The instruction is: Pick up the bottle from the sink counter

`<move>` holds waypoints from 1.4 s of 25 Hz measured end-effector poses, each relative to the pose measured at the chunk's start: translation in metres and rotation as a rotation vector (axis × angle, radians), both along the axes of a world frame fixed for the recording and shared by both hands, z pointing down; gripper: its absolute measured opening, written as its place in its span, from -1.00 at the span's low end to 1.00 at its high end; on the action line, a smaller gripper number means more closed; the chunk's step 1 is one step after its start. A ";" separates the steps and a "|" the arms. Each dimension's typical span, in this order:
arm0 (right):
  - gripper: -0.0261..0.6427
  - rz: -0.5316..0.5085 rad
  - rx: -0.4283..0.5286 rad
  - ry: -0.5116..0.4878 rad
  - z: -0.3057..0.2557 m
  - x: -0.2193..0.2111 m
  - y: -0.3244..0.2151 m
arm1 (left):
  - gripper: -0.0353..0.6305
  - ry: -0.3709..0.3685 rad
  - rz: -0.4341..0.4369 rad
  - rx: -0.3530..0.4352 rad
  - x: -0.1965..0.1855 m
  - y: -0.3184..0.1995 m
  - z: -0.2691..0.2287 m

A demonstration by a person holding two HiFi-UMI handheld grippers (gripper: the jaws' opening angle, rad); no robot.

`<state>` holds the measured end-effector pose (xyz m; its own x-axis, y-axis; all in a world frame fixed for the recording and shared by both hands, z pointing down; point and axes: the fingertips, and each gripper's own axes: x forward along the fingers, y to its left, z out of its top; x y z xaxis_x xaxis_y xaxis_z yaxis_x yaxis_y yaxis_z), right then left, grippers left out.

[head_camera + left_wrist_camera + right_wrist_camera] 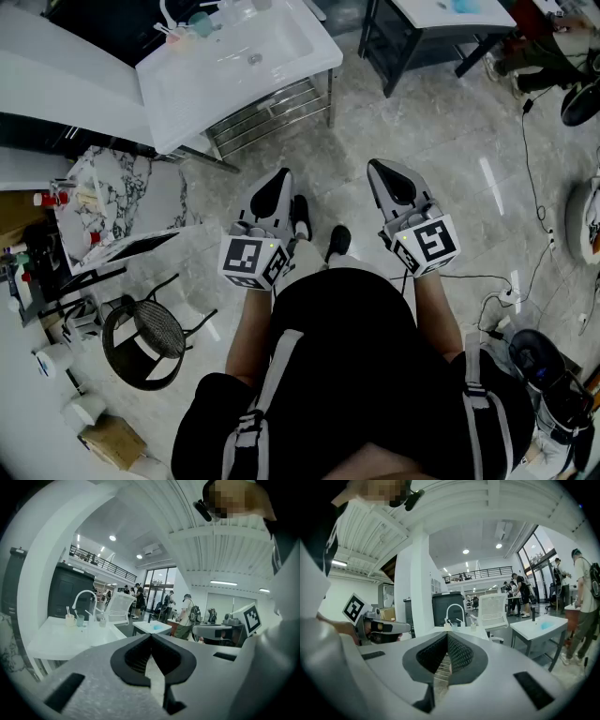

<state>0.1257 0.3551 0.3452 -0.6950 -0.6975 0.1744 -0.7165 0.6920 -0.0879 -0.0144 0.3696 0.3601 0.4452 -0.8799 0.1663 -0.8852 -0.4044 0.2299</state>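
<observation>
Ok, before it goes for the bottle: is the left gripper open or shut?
Shut. In its own view the left gripper has its jaws touching at the tips, with nothing between them.

- Head view: from the person's head, facing steeply down, close over the left gripper [282, 176] and right gripper [376, 169]; sink counter [216, 66] far left.
- Each gripper view: rides on its gripper, facing almost level along the jaws, which fill the near foreground.
- All three share the sink counter and white table [450, 14].
</observation>
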 end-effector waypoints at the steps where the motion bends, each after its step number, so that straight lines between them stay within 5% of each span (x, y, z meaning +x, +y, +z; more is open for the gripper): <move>1: -0.91 0.004 0.000 -0.002 0.000 0.003 0.002 | -0.84 -0.005 -0.002 0.003 0.002 0.001 -0.001; 22: -0.91 -0.014 -0.004 -0.027 0.006 0.015 0.027 | -0.84 -0.019 -0.005 -0.004 0.016 0.021 0.002; 35: -0.91 0.042 -0.017 0.004 0.011 0.012 -0.034 | -0.84 -0.011 0.022 -0.010 0.006 -0.049 0.015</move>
